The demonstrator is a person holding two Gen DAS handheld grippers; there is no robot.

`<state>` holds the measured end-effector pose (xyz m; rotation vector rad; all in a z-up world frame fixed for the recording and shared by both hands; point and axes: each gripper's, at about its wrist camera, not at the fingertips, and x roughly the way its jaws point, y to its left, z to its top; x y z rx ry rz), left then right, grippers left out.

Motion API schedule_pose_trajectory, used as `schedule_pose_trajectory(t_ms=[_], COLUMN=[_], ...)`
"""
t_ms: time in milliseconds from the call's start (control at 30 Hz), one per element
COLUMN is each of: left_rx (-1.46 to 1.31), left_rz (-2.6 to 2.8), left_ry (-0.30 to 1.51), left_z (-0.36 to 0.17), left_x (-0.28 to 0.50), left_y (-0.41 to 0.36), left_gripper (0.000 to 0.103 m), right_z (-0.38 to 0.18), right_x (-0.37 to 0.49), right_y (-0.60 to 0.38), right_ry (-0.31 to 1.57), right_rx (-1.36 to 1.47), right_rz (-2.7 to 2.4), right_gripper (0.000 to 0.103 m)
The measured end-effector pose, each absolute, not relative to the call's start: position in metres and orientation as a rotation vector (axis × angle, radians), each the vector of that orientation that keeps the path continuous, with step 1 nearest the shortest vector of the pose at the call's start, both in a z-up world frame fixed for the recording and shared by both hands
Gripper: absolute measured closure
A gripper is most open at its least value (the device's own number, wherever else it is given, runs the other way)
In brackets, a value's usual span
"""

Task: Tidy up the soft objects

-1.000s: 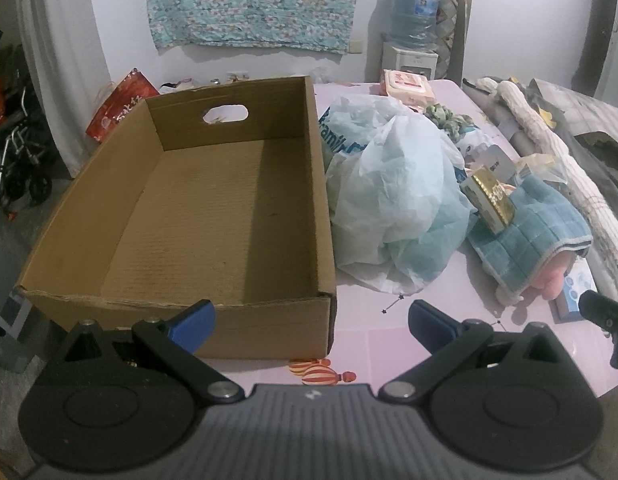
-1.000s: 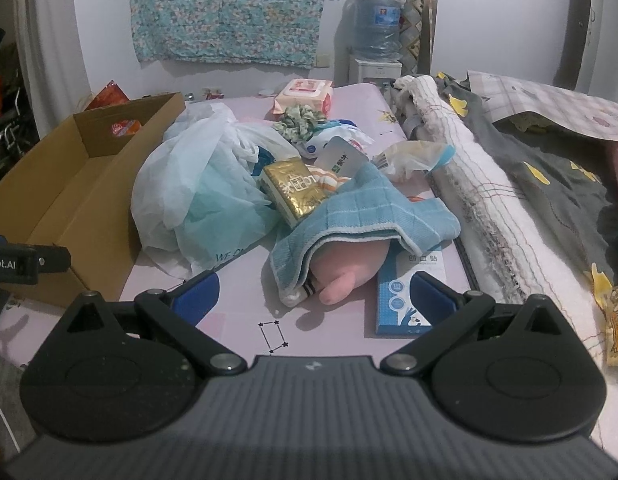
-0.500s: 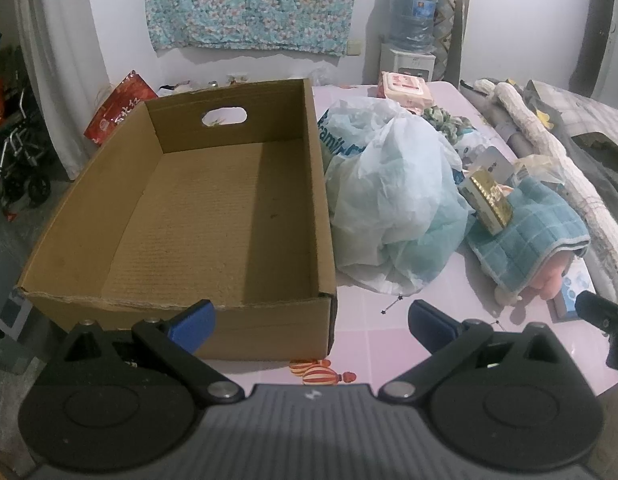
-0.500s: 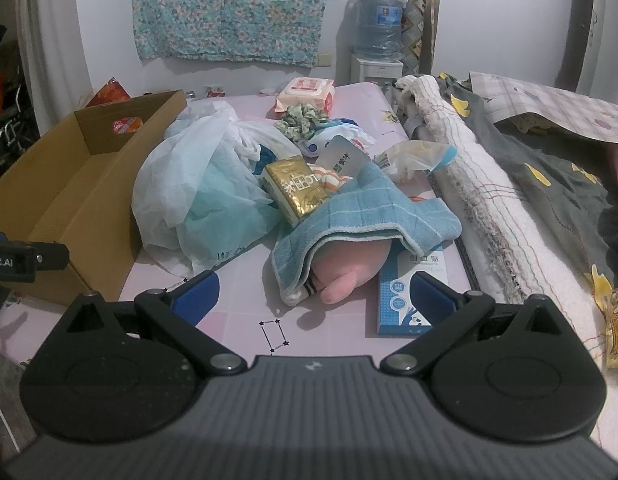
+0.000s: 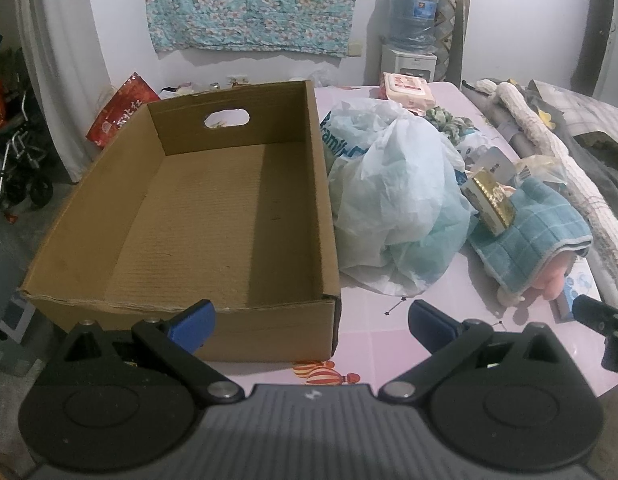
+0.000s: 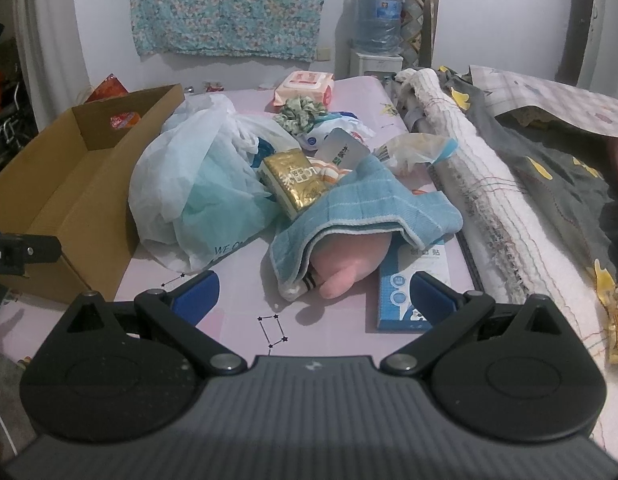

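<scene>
Left tongs (image 5: 309, 320): spread wide, holding nothing; they hover low at the near end of the cardboard box (image 5: 229, 216), which lies straight ahead of them with its open top facing up, probably so soft things can be dropped in from above.
Right tongs (image 6: 313, 294): also spread wide and holding nothing; they point at the heap, so a grasp from this side looks like the likely next move.
Box contents: nothing lies on its floor; it sits ahead and left of the right tongs, at the left edge of the pink tabletop (image 6: 245, 320).
Blue towel (image 6: 365, 204): just ahead of the right tongs, draped over a pink plush toy (image 6: 349, 260), whose end pokes out towards the tongs; from the left tongs it lies ahead and well to the right.
Plastic bags (image 6: 197, 184): a crumpled pale heap between box and towel, ahead-left of the right tongs, touching the box wall.
Gold pack (image 6: 297, 184): propped on the towel's far edge, leaning on the bags; it would slide if the towel were pulled.
Blue booklet (image 6: 413, 280): flat on the tabletop by the right finger, partly under the plush.
Green scrunchie (image 6: 303, 114): further back beyond the heap; what it rests on is hard to tell.
</scene>
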<state>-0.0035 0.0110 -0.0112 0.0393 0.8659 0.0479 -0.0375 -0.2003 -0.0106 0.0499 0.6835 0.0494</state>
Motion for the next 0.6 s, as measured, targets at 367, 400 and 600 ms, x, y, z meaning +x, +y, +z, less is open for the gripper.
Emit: schedule_pose_trajectory(t_ms=[367, 400, 600], left_rx=[0.041, 0.041, 0.047], left_rz=[0.051, 0.052, 0.057], left_ry=[0.868, 0.868, 0.868], left_z=[-0.0114, -0.0113, -0.0121], left_x=[-0.0036, -0.0036, -0.0041], left_y=[0.0131, 0.0129, 0.0131], left_gripper=[0.0, 0.0, 0.0], right_z=[-0.0133, -0.0137, -0.0157], right_x=[-0.0363, -0.0361, -0.0366], right_y=[-0.1998, -0.1999, -0.2007], right_ry=[0.687, 0.687, 0.687], right_rx=[0.048, 0.048, 0.049], right_rz=[0.048, 0.049, 0.051], right_gripper=[0.001, 0.001, 0.001])
